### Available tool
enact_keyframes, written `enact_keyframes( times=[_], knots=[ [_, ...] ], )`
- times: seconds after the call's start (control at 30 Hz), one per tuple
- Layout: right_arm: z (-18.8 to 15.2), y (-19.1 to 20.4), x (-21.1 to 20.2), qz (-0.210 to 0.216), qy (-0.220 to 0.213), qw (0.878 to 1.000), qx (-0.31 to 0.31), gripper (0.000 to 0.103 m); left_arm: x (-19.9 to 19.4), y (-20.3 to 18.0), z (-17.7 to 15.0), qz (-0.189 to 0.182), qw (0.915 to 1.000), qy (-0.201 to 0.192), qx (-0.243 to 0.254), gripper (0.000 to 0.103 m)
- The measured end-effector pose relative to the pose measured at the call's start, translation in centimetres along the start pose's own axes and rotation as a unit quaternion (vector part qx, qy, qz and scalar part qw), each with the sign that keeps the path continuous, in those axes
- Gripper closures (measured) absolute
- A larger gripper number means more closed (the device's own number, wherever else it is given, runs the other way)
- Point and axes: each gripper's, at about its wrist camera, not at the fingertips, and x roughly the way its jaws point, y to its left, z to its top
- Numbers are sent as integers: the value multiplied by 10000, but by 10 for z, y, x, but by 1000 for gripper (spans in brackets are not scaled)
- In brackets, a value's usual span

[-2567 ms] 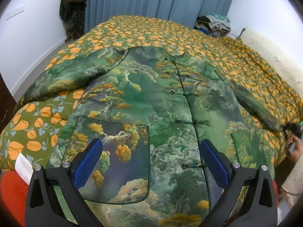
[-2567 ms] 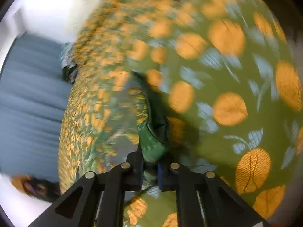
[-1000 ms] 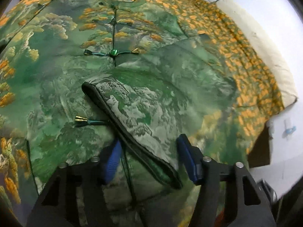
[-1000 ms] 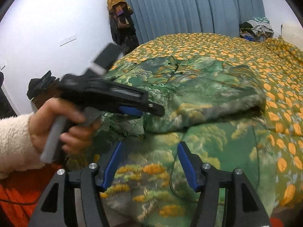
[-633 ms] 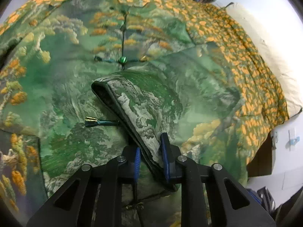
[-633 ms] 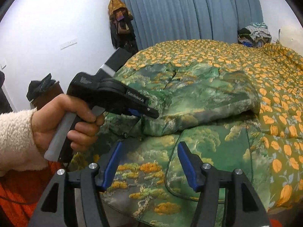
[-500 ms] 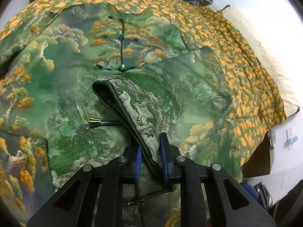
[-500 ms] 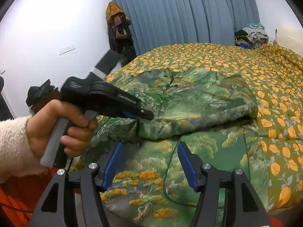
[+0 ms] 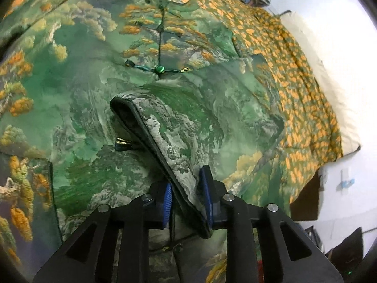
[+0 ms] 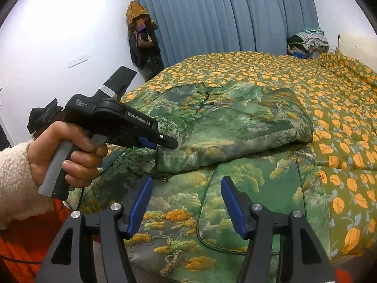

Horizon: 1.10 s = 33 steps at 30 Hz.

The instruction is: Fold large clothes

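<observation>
A large green jacket [image 9: 89,75] with a landscape print and knot buttons lies face up on the bed. Its right sleeve [image 9: 188,122] is folded across the front. My left gripper [image 9: 186,198] is shut on the sleeve's cuff edge. In the right wrist view the left gripper [image 10: 150,141] holds the folded sleeve [image 10: 231,132] at its near left corner. My right gripper [image 10: 186,202] is open and empty, hovering above the jacket's lower hem and pocket [image 10: 254,200].
The bed has a green cover with orange fruit print [image 10: 318,89]. Blue curtains [image 10: 223,18] hang behind it. Clothes hang in the corner [image 10: 141,37], and a clothes pile [image 10: 306,42] sits at the far right. A cream pillow [image 9: 329,75] lies along the bed's right side.
My left gripper closed on the sleeve's cuff edge and lifted it slightly. My right gripper let go of the sleeve earlier and now stays open above the hem.
</observation>
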Motion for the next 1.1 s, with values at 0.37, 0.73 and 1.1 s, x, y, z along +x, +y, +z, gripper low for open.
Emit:
enact_keyframes(
  times=[0.37,0.73,1.1],
  knots=[
    [22,-28,-9,-193,-74,9998,85,42,-38,-45,2,774,9954,57,570,96],
    [151,-170,91,-932,523,9939,268,62,-30,20,110,945,9897,-993,423,96],
    [127,-219,217,-794,1724,9778,884,65,32,59,104,1004,9895,-923,477,91]
  ],
)
